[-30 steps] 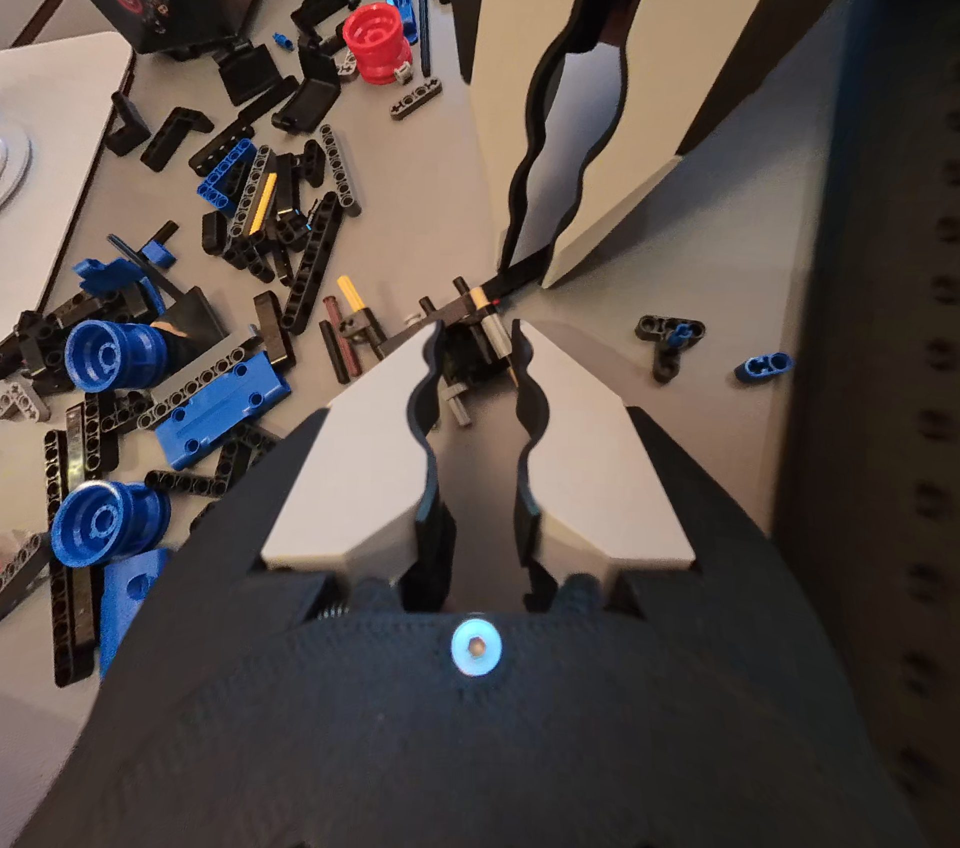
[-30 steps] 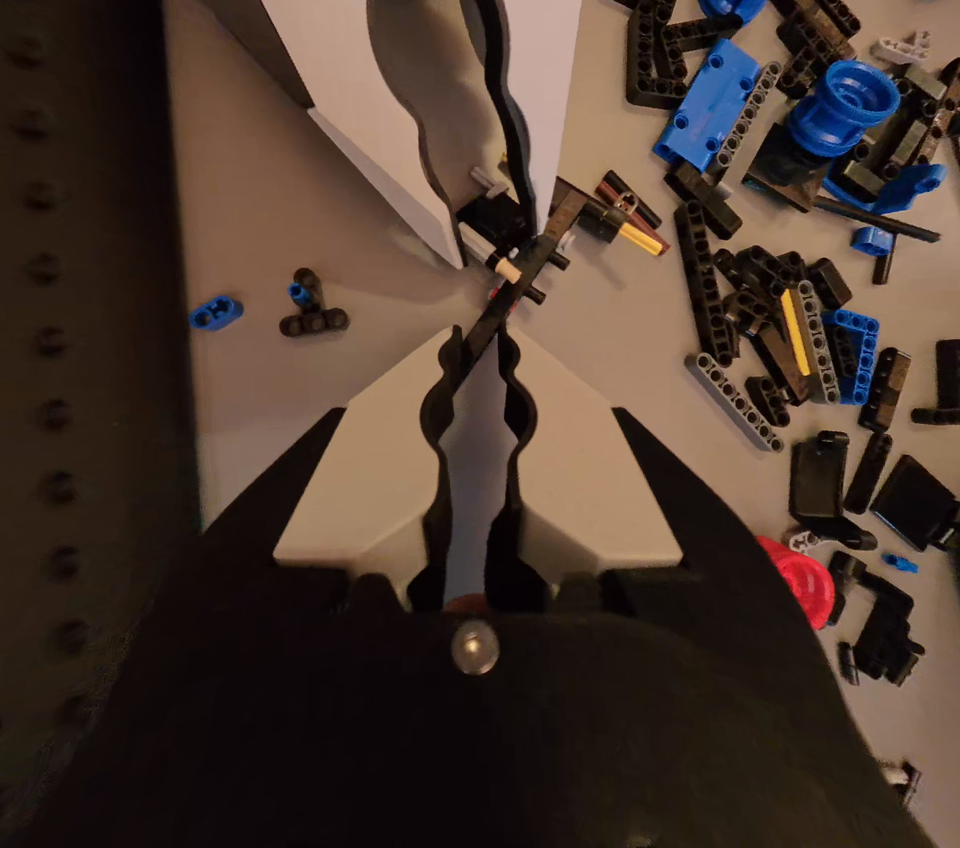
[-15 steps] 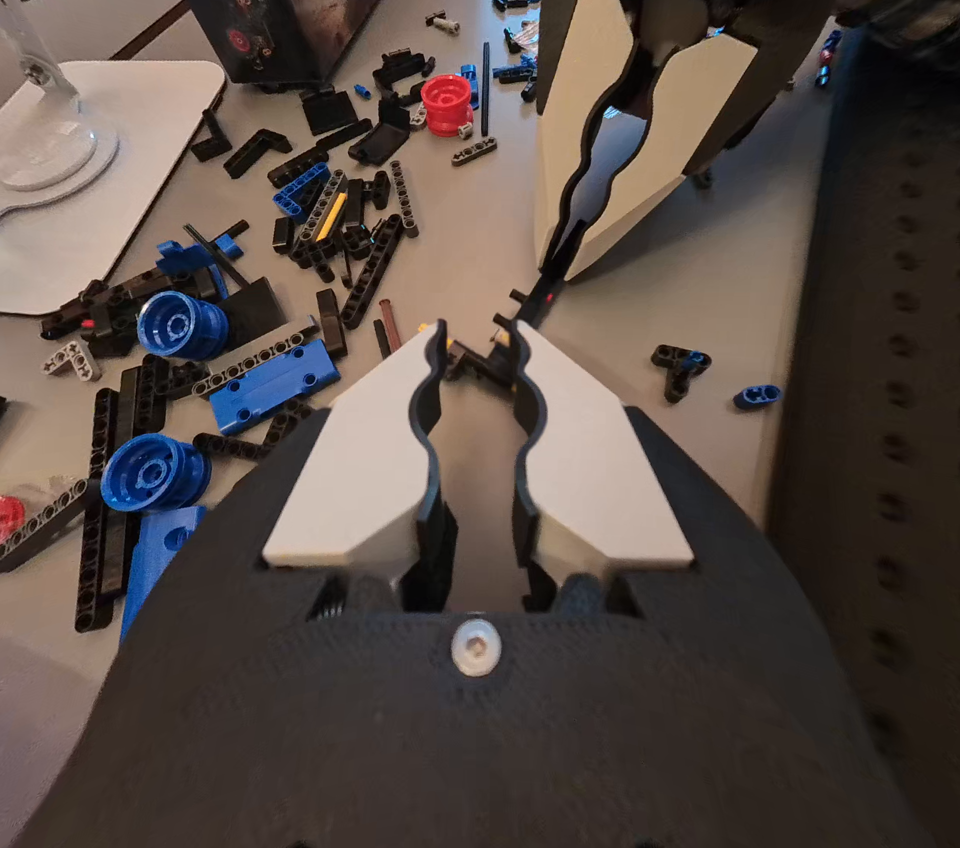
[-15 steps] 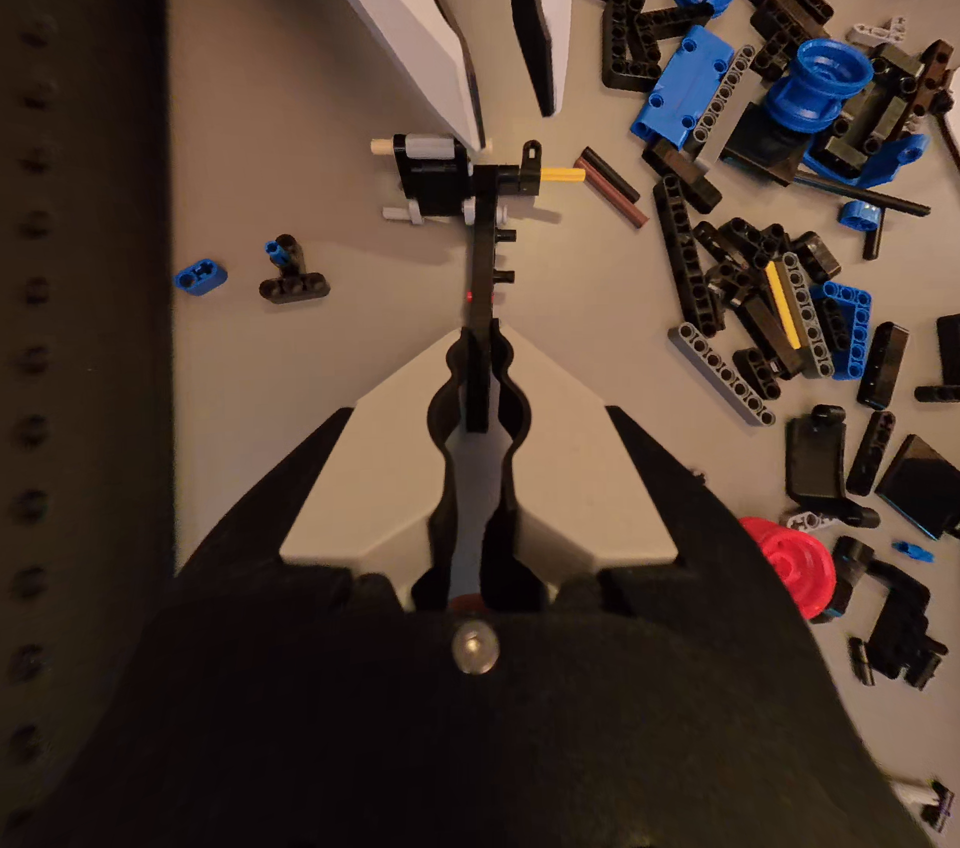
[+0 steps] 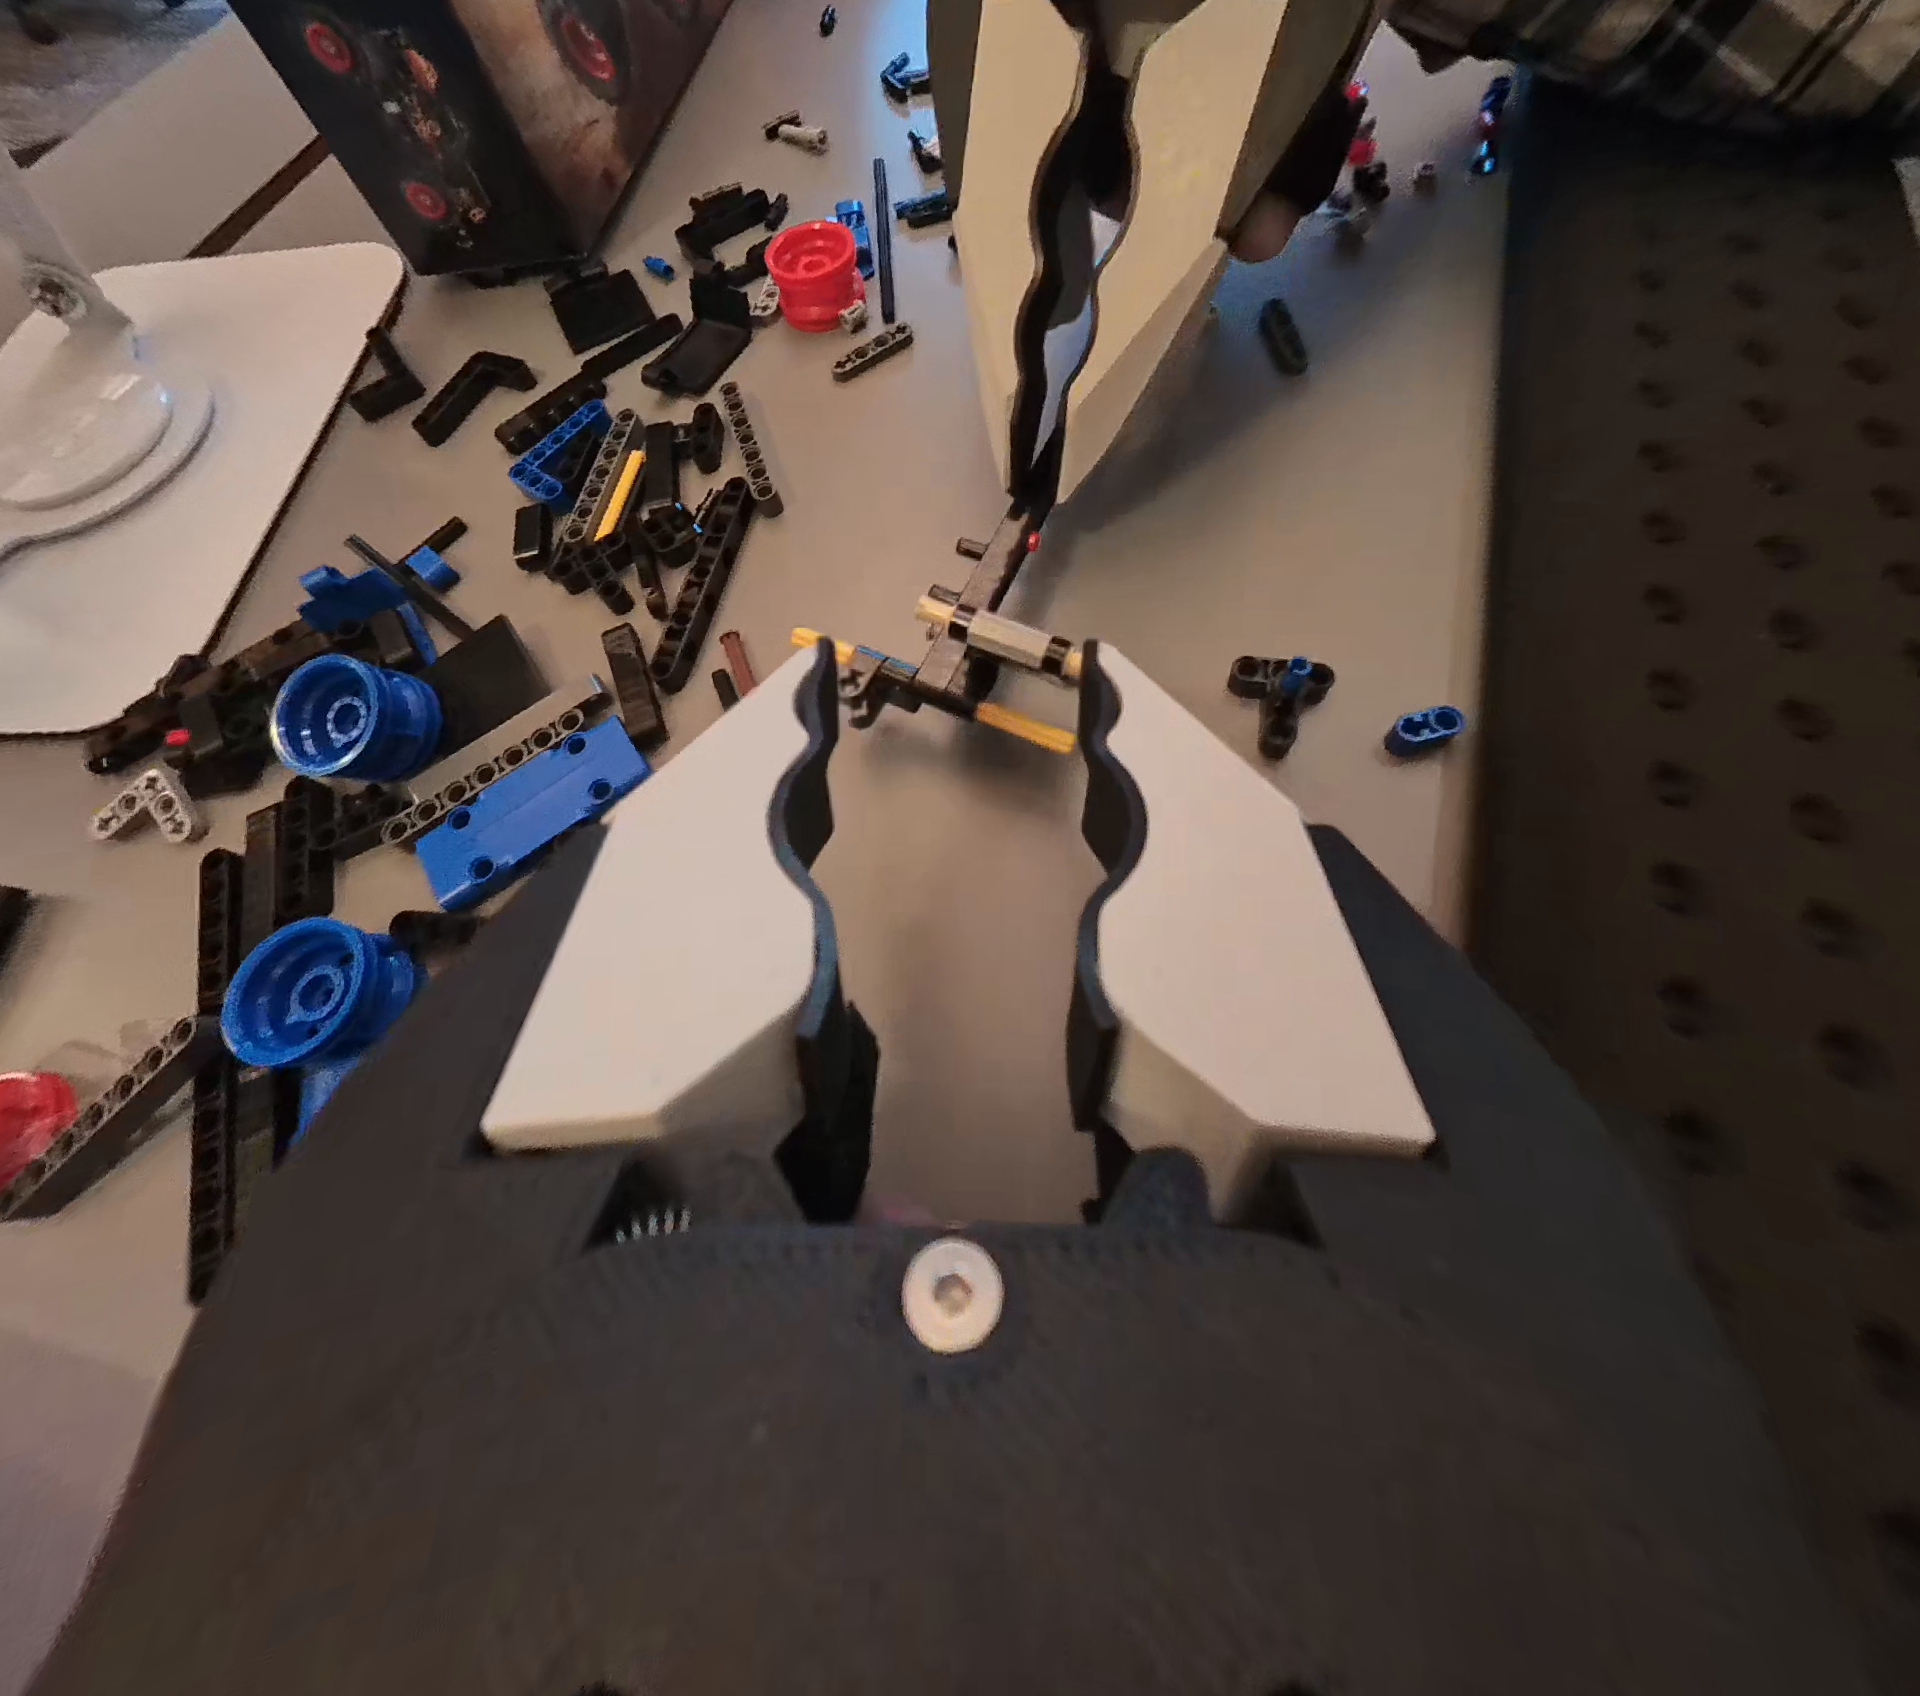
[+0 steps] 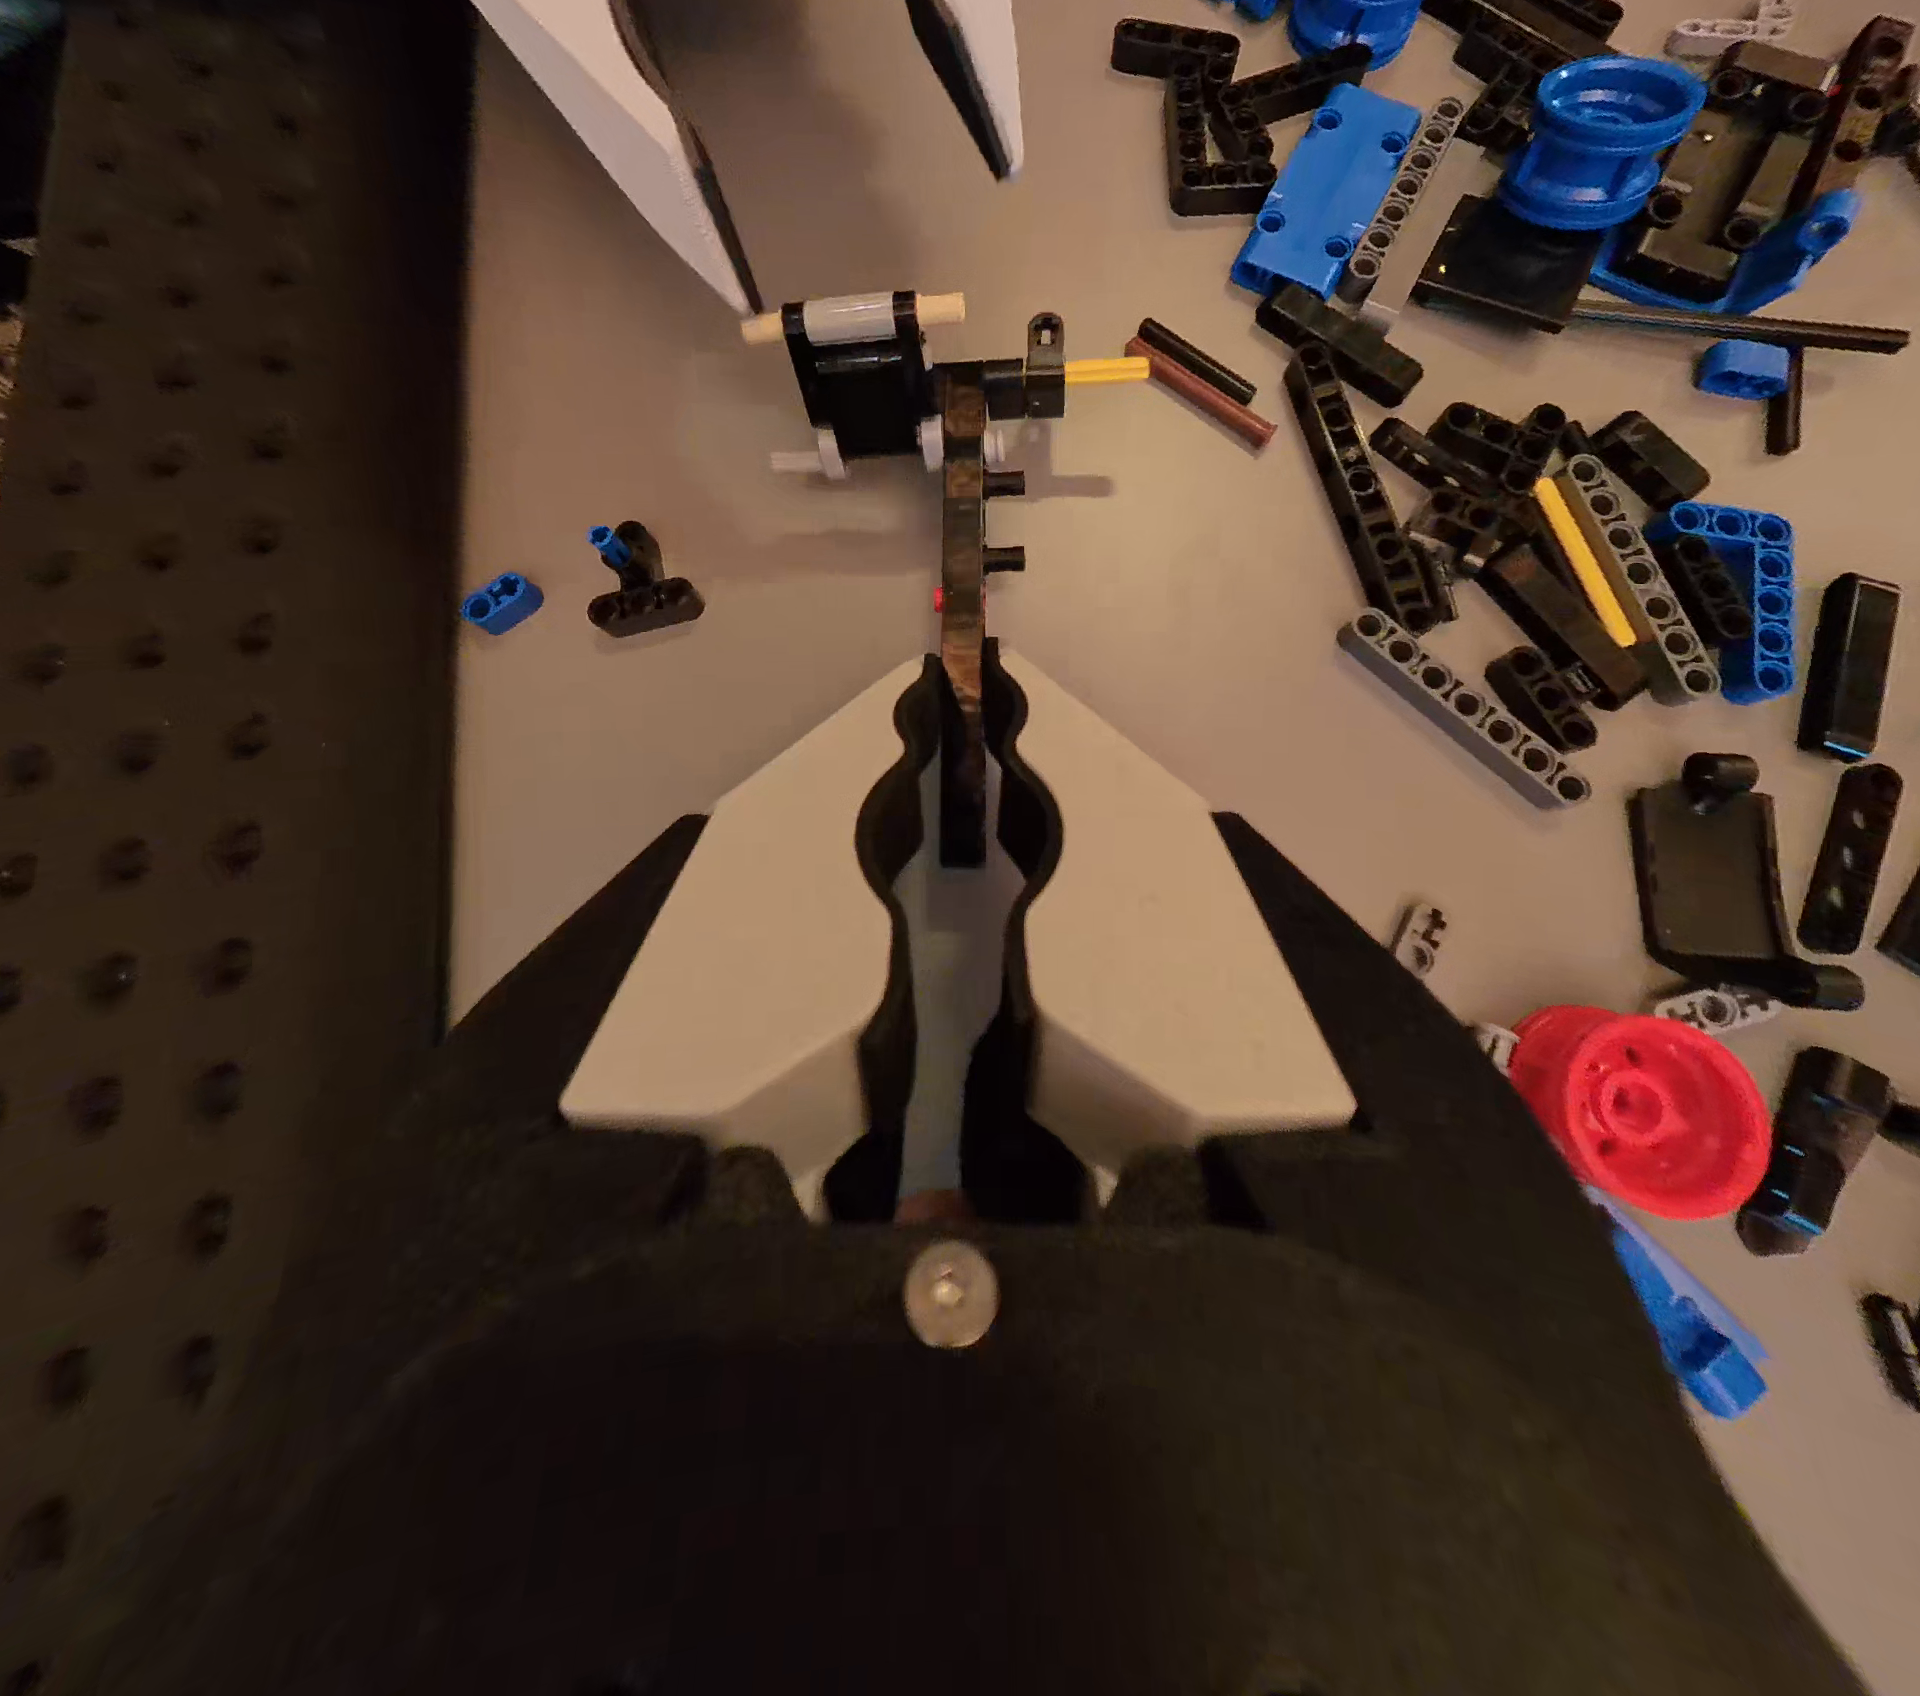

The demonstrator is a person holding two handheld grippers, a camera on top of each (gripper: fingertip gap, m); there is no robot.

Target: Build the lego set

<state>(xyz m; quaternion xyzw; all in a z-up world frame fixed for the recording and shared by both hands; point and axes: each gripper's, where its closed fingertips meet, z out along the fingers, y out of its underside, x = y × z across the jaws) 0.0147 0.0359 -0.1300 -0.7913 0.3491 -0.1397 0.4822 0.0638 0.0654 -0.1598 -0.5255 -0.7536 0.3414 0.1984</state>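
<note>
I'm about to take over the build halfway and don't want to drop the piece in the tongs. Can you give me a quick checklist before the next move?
1. Right tongs shut on the black beam assembly: ok.
2. Beam sits straight between the right tongs' fingers: ok.
3. Left tongs open and empty: ok.
4. Assembly's yellow axle and tan pin seated: ok.
5. Assembly lifted off the table: cannot tell.
6. Next part chosen from the loose pile: not ok, none is held.
</note>
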